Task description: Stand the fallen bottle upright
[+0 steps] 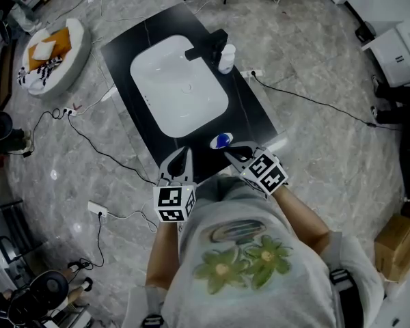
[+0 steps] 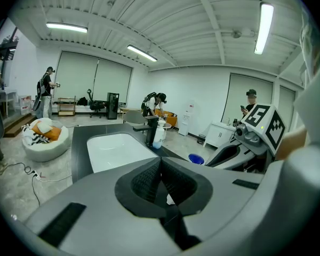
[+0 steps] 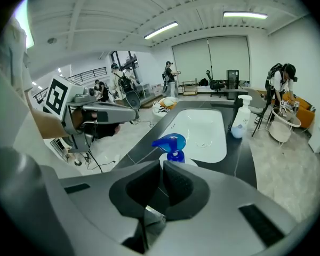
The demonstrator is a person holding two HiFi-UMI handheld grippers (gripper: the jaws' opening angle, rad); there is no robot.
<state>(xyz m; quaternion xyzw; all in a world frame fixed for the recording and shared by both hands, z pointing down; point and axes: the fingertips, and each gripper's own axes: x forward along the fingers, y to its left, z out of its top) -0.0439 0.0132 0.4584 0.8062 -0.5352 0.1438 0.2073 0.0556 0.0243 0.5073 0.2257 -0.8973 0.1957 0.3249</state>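
left tool (image 2: 160,160): jaws together, empty | right tool (image 3: 161,164): jaws nearly together, empty, spray bottle (image 3: 169,143) just beyond

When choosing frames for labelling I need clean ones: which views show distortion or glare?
Head view: sharp, evenly lit, white sink washed out. Left gripper view: fisheye bowing, black corners, blown-out ceiling light. Right gripper view: same bowing; spray bottle sharp.

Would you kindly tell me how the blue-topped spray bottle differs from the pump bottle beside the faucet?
The spray bottle has a blue trigger head; the pump bottle has a white pump. The spray bottle stands at the near edge of the counter, just beyond the right gripper; the pump bottle stands farther back by the black faucet. Both stand upright.
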